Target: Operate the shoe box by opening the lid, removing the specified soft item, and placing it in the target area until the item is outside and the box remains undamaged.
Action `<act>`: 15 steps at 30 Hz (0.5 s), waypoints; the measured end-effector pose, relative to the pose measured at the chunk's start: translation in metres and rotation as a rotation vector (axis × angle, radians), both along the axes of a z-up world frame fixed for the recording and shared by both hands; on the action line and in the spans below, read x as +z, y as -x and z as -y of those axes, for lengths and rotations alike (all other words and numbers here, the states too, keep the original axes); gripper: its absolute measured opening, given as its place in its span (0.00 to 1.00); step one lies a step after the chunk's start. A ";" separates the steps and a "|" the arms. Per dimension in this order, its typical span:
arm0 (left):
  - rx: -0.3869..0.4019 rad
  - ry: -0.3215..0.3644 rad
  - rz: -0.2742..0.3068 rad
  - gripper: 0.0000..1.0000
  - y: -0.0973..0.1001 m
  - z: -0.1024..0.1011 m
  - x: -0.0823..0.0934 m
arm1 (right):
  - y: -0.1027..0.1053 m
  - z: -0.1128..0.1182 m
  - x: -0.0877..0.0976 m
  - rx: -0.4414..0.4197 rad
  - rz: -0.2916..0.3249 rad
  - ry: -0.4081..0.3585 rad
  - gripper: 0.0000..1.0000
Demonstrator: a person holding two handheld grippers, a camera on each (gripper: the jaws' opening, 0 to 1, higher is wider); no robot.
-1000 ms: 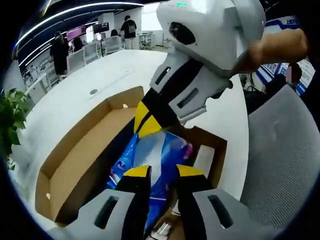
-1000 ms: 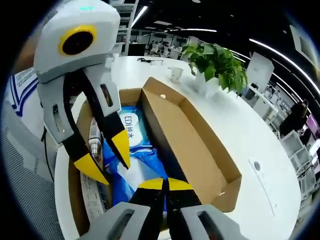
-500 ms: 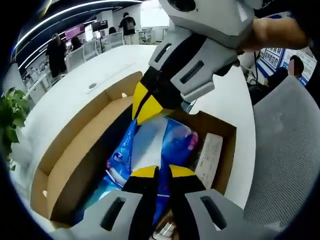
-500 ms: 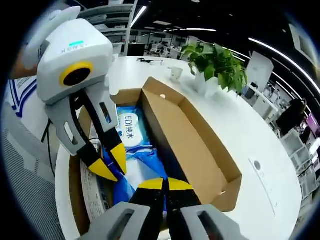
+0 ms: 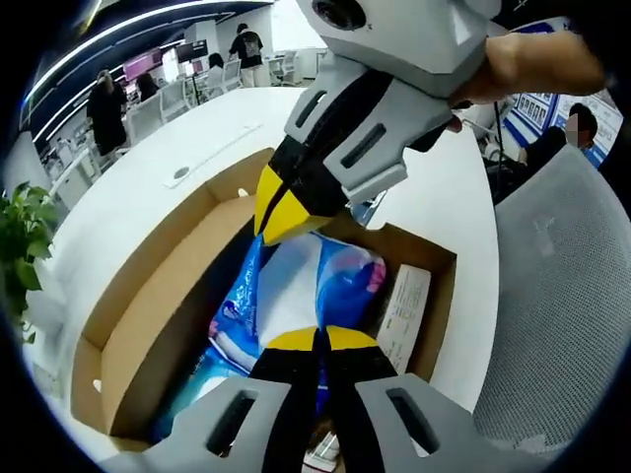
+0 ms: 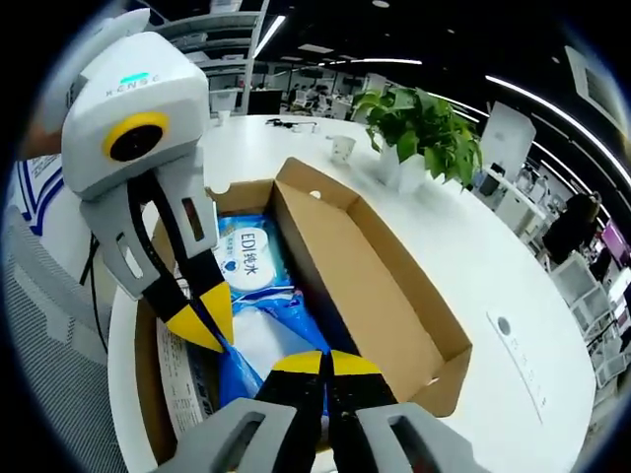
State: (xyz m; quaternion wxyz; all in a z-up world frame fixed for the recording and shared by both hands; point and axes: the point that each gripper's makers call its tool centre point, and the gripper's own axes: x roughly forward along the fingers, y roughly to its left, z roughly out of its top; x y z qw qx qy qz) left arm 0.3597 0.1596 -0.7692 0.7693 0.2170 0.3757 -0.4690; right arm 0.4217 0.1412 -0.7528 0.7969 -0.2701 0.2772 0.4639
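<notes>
**Lid open, pack gripped, not yet out**

Brown cardboard shoe box (image 6: 394,296) sits on the white counter (image 6: 513,256), lid folded back. Both my tools are pinched shut on the blue-and-white soft plastic pack (image 5: 296,286) inside the box: left tool (image 5: 316,340), right tool (image 6: 323,363). Lifting out and placing remain. Pack label reads "EDI" plus Chinese characters (rest illegible).

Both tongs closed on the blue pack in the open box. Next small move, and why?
Probably lift both tongs straight up together. The left tongs and right tongs each look shut on the blue wipes pack, which still lies inside the shoe box; the lid is already open, so nothing blocks the way up.
</notes>
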 end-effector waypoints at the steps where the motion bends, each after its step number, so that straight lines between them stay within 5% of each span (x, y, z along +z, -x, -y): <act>1: -0.001 -0.002 -0.001 0.00 0.000 0.000 0.001 | 0.000 0.000 0.000 -0.001 0.001 -0.002 0.00; 15: -0.002 -0.007 -0.004 0.00 0.000 0.000 0.022 | -0.005 0.000 0.016 -0.017 0.021 -0.046 0.00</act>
